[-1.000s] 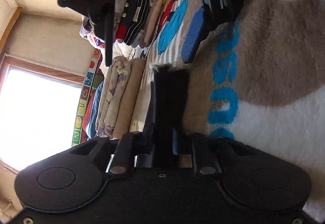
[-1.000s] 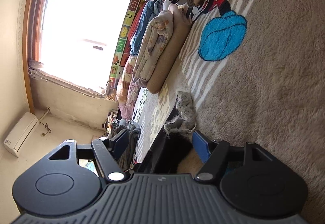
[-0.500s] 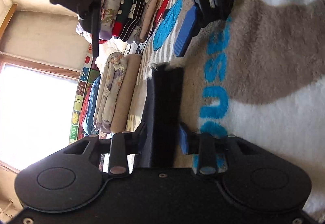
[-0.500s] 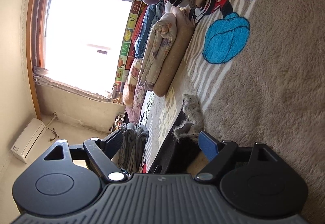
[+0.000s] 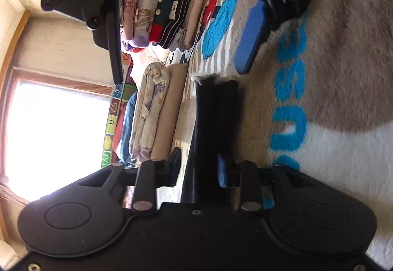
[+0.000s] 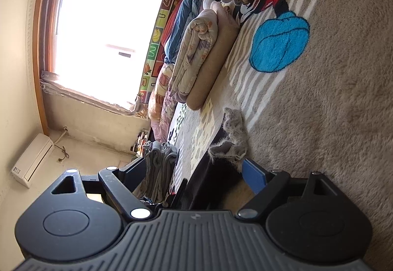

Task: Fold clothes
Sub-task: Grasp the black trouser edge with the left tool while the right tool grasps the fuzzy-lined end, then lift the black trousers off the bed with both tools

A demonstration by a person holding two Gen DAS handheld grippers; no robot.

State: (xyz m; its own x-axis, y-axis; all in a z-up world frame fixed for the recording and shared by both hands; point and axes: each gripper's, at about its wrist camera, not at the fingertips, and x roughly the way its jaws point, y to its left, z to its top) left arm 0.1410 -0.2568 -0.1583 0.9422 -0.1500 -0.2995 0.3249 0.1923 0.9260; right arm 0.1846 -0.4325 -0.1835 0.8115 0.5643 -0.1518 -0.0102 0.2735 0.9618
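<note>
- Black garment (image 5: 216, 128) lay folded on carpet (image 5: 343, 89), near beige blanket roll (image 5: 167, 111).
- Left gripper (image 5: 199, 170) jaws just closed, pinching garment.
- Right gripper (image 6: 194, 175) jaws just widened; nothing gripped.
- Judged soft, light, limp; grasp edges.

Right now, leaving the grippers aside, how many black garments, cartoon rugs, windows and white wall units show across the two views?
Black garment: 1
Cartoon rug: 1
Window: 1
White wall unit: 1
Total: 4
</note>
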